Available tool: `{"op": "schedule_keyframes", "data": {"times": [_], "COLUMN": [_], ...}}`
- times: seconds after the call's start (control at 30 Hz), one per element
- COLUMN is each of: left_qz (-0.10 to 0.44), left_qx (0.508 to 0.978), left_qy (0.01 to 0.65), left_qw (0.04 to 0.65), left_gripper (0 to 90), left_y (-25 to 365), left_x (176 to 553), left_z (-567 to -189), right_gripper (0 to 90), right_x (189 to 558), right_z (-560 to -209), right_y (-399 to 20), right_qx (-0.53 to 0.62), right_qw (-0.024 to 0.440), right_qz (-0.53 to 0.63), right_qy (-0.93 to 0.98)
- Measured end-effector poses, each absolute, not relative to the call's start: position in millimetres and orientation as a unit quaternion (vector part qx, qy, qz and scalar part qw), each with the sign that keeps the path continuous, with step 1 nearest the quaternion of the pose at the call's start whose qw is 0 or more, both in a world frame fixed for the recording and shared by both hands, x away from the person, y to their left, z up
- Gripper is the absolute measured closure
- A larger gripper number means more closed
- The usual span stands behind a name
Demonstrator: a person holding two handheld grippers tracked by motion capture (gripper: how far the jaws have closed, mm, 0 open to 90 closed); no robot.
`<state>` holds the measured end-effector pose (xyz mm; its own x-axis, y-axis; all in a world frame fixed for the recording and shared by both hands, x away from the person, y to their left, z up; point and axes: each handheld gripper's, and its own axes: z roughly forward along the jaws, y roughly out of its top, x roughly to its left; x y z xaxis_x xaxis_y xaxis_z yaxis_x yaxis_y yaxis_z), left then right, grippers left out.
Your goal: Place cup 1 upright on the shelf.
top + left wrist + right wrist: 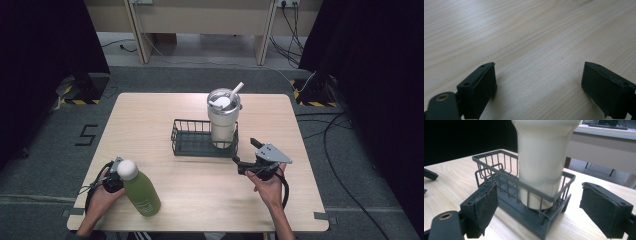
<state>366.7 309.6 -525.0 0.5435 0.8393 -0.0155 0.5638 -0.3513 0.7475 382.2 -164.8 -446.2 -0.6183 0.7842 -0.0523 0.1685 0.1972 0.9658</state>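
Observation:
A white tumbler with a lid and straw stands upright in the right end of a dark wire basket at the table's middle. My right gripper is open just right of the basket, aimed at it. In the right gripper view the tumbler and the basket stand close ahead of the spread jaws of the right gripper, untouched. A green bottle with a white cap stands near the front left. My left gripper sits low behind it, partly hidden. The left gripper is open over bare wood.
The wooden table has open room in front of the basket and along its left side. The basket's left half holds nothing. Black curtains, cables and a pale bench stand beyond the table's far edge.

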Motion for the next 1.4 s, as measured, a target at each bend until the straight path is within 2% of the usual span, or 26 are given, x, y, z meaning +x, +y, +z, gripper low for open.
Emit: {"op": "schedule_keyframes", "data": {"times": [0.33, 1.4], "left_qz": [0.189, 0.189], "left_qx": [0.8, 0.8], "left_qy": [0.439, 0.439], "left_qw": [0.363, 0.363], "left_gripper": [11.9, 11.9], "left_y": [310, 310], "left_x": [367, 367], "left_z": [-525, -525], "right_gripper": [14.8, 15.0], "right_x": [370, 342], "right_z": [-444, -473], "right_y": [-171, -190], "right_qx": [0.328, 0.344], "right_qw": [0.285, 0.262], "right_qz": [0.541, 0.507], "right_qy": [0.721, 0.746]}}
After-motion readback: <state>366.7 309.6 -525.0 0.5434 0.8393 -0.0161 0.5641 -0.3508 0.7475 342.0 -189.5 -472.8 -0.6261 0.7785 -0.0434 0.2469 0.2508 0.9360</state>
